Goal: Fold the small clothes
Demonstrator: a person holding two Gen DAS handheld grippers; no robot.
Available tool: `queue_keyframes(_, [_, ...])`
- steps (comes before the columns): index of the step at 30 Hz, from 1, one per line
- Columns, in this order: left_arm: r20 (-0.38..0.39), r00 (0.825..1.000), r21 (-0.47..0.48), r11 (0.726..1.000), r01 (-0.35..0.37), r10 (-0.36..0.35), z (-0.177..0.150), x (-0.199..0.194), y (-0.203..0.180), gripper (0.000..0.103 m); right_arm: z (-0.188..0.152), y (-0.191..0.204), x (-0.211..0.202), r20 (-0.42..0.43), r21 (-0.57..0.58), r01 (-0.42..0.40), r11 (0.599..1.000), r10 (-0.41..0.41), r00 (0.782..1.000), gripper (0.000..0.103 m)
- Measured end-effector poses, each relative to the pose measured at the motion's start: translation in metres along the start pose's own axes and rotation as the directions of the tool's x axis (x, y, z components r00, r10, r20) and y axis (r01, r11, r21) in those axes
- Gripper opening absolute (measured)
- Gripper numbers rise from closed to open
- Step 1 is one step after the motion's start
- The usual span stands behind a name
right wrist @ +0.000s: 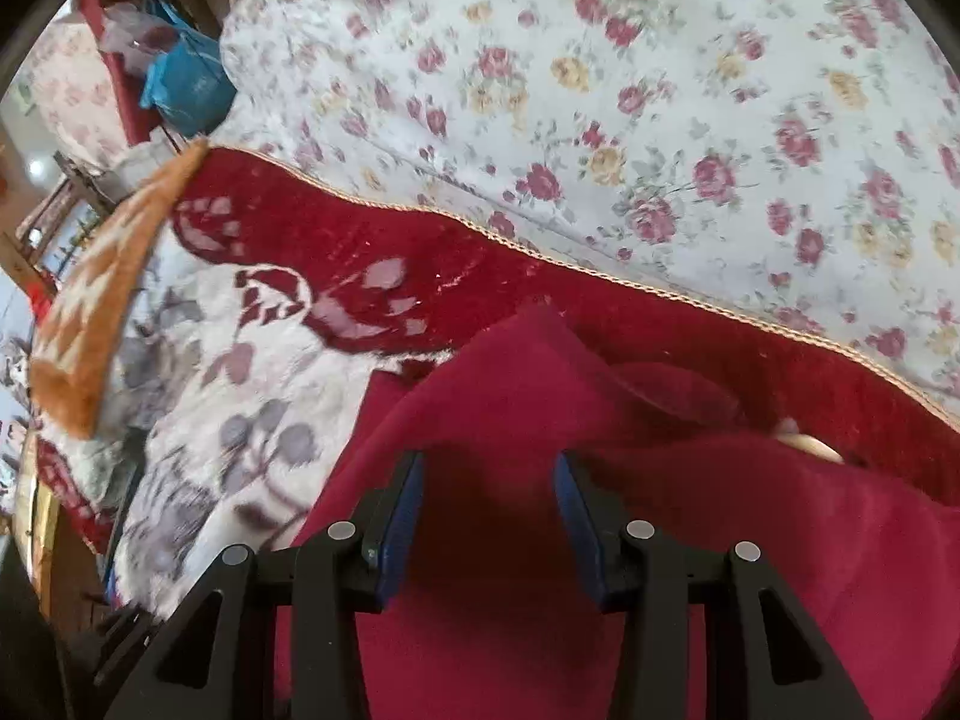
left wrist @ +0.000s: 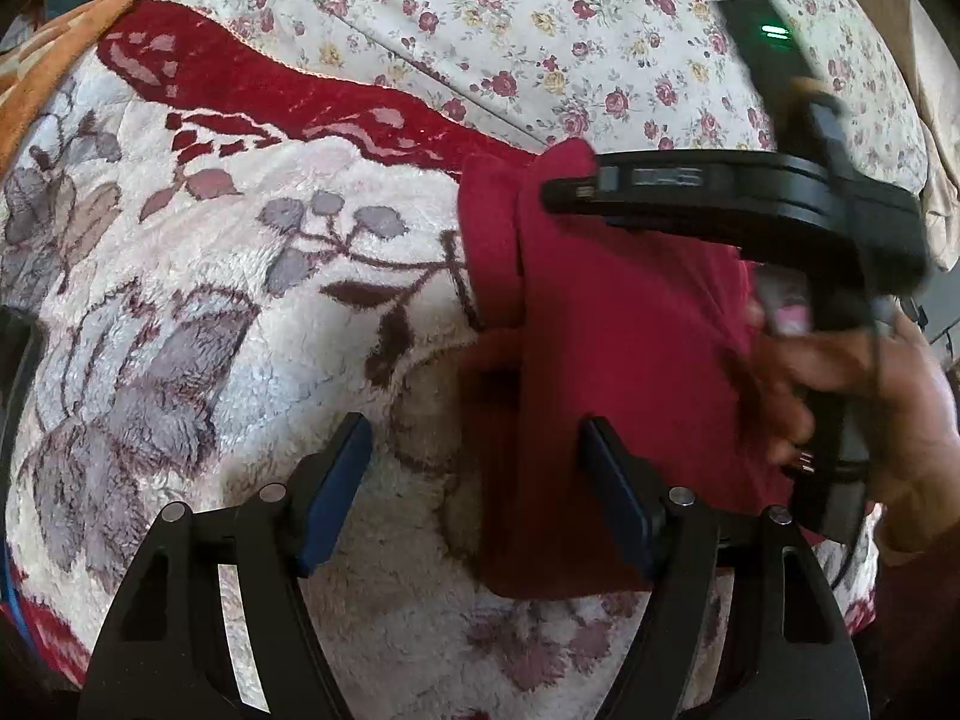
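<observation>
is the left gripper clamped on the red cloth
No: the left gripper stands open, its pads apart, with the red cloth lying on the blanket beneath and nothing pinched between them.

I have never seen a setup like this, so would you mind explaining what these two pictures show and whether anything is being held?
A person holds a two-finger gripper in each hand, and each carries a camera looking along its fingers. In the left camera's picture, the left gripper stands open above a plush flowered blanket, at the edge of a dark red garment. The person's hand holding the other tool shows at the right. In the right camera's picture, the right gripper hovers over the same garment, jaws apart, with nothing visibly pinched. Beyond lies a rose-print sheet.
</observation>
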State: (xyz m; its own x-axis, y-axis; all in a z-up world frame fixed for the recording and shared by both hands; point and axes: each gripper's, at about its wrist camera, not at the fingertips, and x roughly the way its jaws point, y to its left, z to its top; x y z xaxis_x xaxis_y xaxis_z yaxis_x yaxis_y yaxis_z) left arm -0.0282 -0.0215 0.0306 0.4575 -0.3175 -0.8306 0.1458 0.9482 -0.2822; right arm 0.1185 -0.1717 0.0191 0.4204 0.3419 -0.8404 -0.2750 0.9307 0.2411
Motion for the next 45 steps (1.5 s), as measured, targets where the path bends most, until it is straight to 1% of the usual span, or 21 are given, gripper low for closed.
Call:
queue_keyframes(2, [0.001,1.0,0.002,1.0,-0.002,0.002,0.001,0.001,0.0,0.073,0.004,0.001,0.013,-0.017,0.004,0.016,1.0,-0.016,1.0,0.043])
queue_keyframes(5, [-0.002,1.0,-0.006,1.0,0.006,-0.006,0.004,0.003,0.002,0.073,0.009,0.006,0.024,-0.015,-0.004,0.054,0.999,-0.054,0.998,0.044])
queue_keyframes(8, [-0.005,1.0,-0.007,1.0,0.011,-0.011,0.005,0.004,0.003,0.073,0.014,0.004,0.023,-0.028,0.01,0.05,0.999,-0.05,0.998,0.043])
queue_keyframes(11, [-0.007,1.0,-0.016,1.0,0.018,-0.018,0.006,0.004,0.005,0.073,0.015,0.001,0.007,-0.011,0.034,0.024,0.999,-0.023,1.0,0.043])
queue_keyframes(13, [-0.01,1.0,-0.024,0.999,0.024,-0.024,0.007,0.004,0.006,0.073,0.014,0.001,-0.004,0.006,0.054,-0.014,0.998,0.014,1.0,0.043])
queue_keyframes(15, [-0.011,0.999,-0.035,0.999,0.035,-0.035,0.006,0.003,0.009,0.073,0.013,0.004,-0.009,0.004,0.073,-0.06,0.996,0.06,0.998,0.044])
queue_keyframes(17, [-0.012,0.999,-0.05,0.998,0.049,-0.05,0.007,0.003,0.011,0.073,0.013,0.01,-0.009,-0.02,0.067,-0.083,0.994,0.084,0.996,0.049])
queue_keyframes(18, [-0.011,0.998,-0.057,0.997,0.053,-0.054,0.007,0.003,0.012,0.073,0.012,0.014,-0.007,-0.036,0.055,-0.075,0.996,0.077,0.996,0.053])
queue_keyframes(19, [-0.011,0.998,-0.062,0.996,0.057,-0.057,0.007,0.003,0.013,0.073,0.011,0.019,-0.003,-0.055,0.04,-0.063,0.997,0.066,0.996,0.054])
queue_keyframes(21, [-0.01,0.998,-0.062,0.996,0.058,-0.059,0.007,0.004,0.012,0.073,0.01,0.029,0.006,-0.08,0.01,-0.06,0.998,0.06,0.995,0.054])
queue_keyframes(24, [-0.011,0.998,-0.064,0.996,0.061,-0.062,0.007,0.003,0.013,0.073,0.009,0.037,0.012,-0.072,-0.017,-0.012,1.0,0.01,0.997,0.054])
queue_keyframes(27, [-0.012,0.997,-0.073,0.995,0.07,-0.071,0.006,0.001,0.015,0.073,0.008,0.038,0.006,-0.075,-0.002,-0.04,0.999,0.039,0.996,0.054])
queue_keyframes(29, [-0.012,0.998,-0.077,0.995,0.068,-0.07,0.006,0.0,0.016,0.073,0.008,0.043,0.002,-0.078,-0.028,-0.049,0.998,0.047,0.996,0.054])
queue_keyframes(33, [-0.011,0.998,-0.071,0.995,0.067,-0.068,0.005,-0.002,0.015,0.073,0.007,0.05,0.007,-0.107,-0.082,0.012,0.997,-0.021,0.994,0.054])
queue_keyframes(34, [-0.01,0.997,-0.079,0.994,0.072,-0.073,0.005,-0.003,0.016,0.073,0.005,0.052,0.009,-0.107,-0.102,0.03,0.994,-0.041,0.993,0.053])
queue_keyframes(36, [-0.005,0.996,-0.089,0.992,0.086,-0.087,0.005,-0.005,0.017,0.073,0.001,0.054,0.009,-0.087,-0.125,0.044,0.991,-0.055,0.995,0.052])
queue_keyframes(38, [-0.004,0.995,-0.094,0.991,0.096,-0.097,0.004,-0.007,0.018,0.073,-0.002,0.051,0.004,-0.077,-0.115,0.031,0.993,-0.04,0.996,0.052])
queue_keyframes(42, [-0.004,0.996,-0.09,0.992,0.089,-0.09,0.003,-0.007,0.016,0.073,-0.003,0.042,-0.01,-0.058,-0.041,-0.042,0.998,0.04,0.998,0.052])
queue_keyframes(43, [-0.004,0.996,-0.089,0.992,0.089,-0.09,0.003,-0.007,0.017,0.073,-0.002,0.04,-0.01,-0.065,-0.021,-0.045,0.999,0.043,0.997,0.053])
queue_keyframes(45, [-0.004,0.996,-0.086,0.993,0.085,-0.085,0.003,-0.007,0.017,0.073,0.001,0.039,-0.007,-0.075,-0.009,-0.024,1.0,0.023,0.997,0.053])
